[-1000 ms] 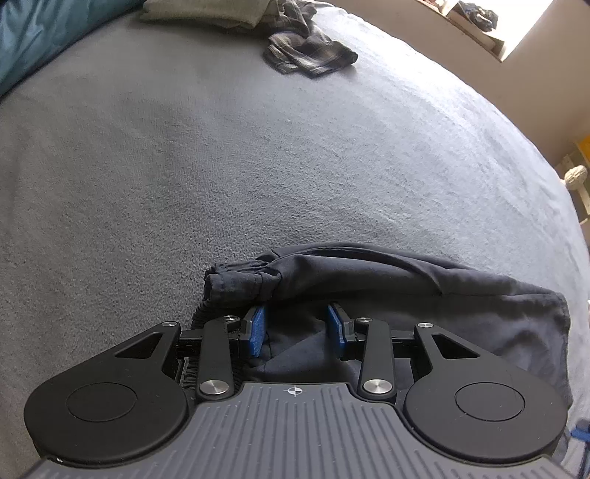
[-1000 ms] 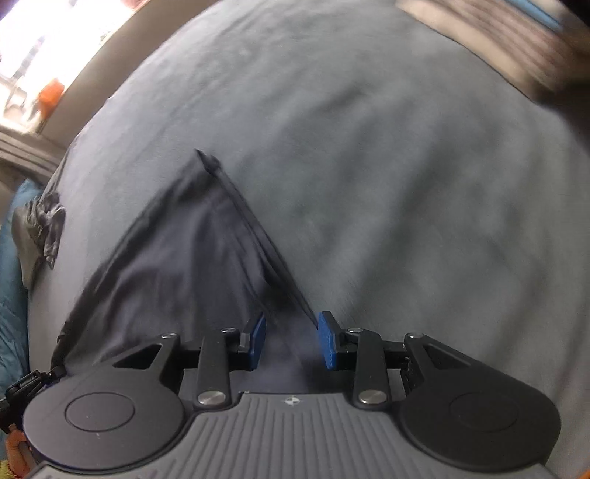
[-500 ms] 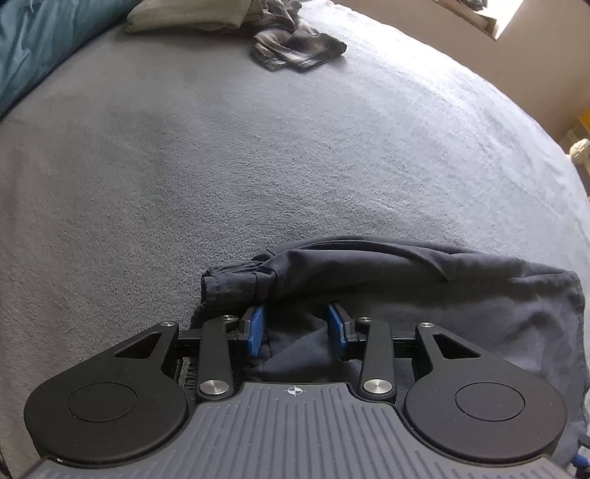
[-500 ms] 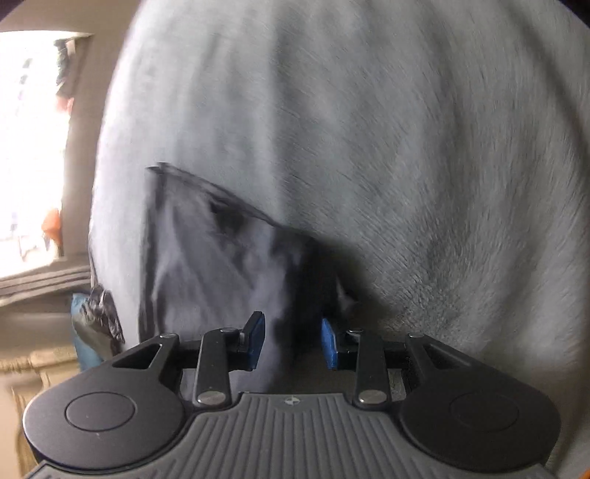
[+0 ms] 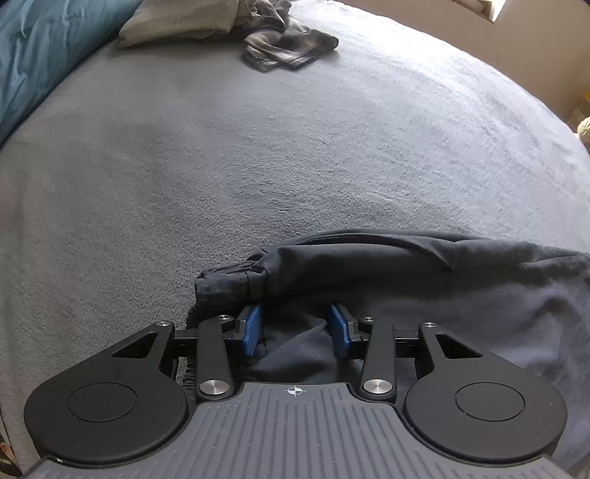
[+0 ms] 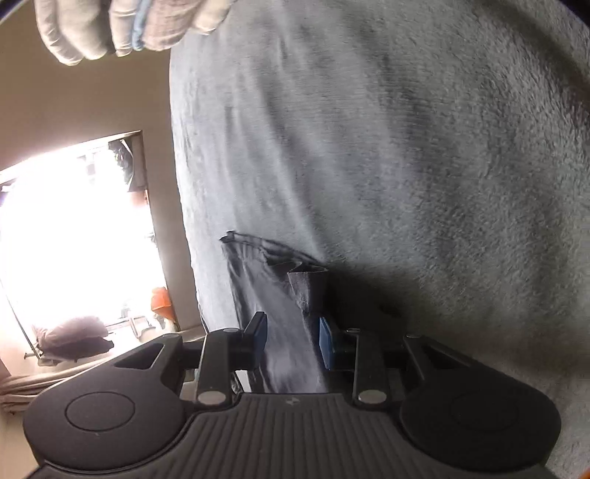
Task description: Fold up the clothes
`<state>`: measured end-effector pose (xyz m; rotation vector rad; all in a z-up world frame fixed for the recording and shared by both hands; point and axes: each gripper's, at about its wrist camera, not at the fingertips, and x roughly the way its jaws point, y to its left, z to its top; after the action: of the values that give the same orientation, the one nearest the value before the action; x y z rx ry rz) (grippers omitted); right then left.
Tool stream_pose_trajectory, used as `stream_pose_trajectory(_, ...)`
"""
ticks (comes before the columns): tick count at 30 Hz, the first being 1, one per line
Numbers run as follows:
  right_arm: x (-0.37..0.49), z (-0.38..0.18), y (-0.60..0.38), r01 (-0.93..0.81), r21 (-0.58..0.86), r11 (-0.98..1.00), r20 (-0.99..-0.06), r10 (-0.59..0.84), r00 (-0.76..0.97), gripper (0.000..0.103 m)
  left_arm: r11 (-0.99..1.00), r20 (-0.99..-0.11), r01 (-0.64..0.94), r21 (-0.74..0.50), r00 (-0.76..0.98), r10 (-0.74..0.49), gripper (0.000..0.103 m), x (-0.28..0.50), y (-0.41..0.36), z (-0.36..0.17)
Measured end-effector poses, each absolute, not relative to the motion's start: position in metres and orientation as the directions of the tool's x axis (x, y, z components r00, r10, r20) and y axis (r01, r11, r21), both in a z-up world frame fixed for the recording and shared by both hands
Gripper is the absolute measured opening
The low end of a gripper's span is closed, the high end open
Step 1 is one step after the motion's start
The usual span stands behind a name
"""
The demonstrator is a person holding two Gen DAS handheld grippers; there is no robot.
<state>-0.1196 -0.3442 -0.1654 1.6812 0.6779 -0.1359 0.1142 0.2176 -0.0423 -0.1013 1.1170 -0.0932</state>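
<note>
A dark navy garment (image 5: 424, 287) lies crumpled on the grey blanket (image 5: 258, 154), its gathered waistband (image 5: 225, 285) at the left end. My left gripper (image 5: 297, 328) points steeply down over that end. A fold of the cloth fills the gap between its blue pads (image 5: 252, 329), and its jaws are opening slightly. In the right wrist view the garment's other end (image 6: 280, 306) hangs raised off the blanket (image 6: 405, 165) and casts a shadow. My right gripper (image 6: 291, 335), rolled sideways, has this cloth between its closing jaws.
A plaid garment (image 5: 291, 46) and a beige folded cloth (image 5: 180, 25) lie at the far end of the bed, beside a teal cover (image 5: 33, 62). A gloved hand (image 6: 121, 25) shows at the top of the right wrist view. The bed edge and a bright doorway (image 6: 73, 239) are at its left.
My right gripper rolled sideways and dropped toward the bed, carrying the garment's end with it. The left gripper stayed over the waistband end, tilting slightly.
</note>
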Motion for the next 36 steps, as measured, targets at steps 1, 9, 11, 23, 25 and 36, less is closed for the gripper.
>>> stream_pose_trajectory(1, -0.116, -0.166, -0.344, 0.505, 0.861, -0.061, -0.453, 0.357, 0.817, 0.032, 0.992, -0.891, 0.026, -0.127, 0.437, -0.126, 0.040, 0.114, 0.217, -0.042)
stream_pose_trajectory(9, -0.104, -0.136, -0.323, 0.535, 0.826, 0.174, -0.562, 0.303, 0.769, 0.000, 0.988, -0.884, 0.021, -0.152, 0.444, -0.146, 0.040, 0.111, 0.221, -0.042)
stream_pose_trajectory(11, -0.112, -0.136, -0.324, 0.547, 0.820, 0.169, -0.572, 0.291, 0.767, 0.000, 0.987, -0.883, 0.016, -0.161, 0.445, -0.151, 0.040, 0.111, 0.221, -0.042)
stream_pose_trajectory(23, -0.123, -0.151, -0.328, 0.577, 0.797, 0.179, -0.603, 0.274, 0.749, 0.000, 0.985, -0.885, 0.008, -0.175, 0.437, -0.161, 0.040, 0.115, 0.225, -0.043)
stream_pose_trajectory(25, -0.127, -0.150, -0.332, 0.576, 0.793, 0.199, -0.610, 0.270, 0.745, 0.000, 0.984, -0.884, 0.005, -0.180, 0.438, -0.164, 0.040, 0.115, 0.226, -0.043)
stream_pose_trajectory(36, -0.146, -0.101, -0.335, 0.581, 0.684, 0.442, -0.691, 0.137, 0.710, 0.026, 0.977, -0.880, 0.027, -0.212, 0.429, -0.203, 0.040, 0.114, 0.235, -0.043)
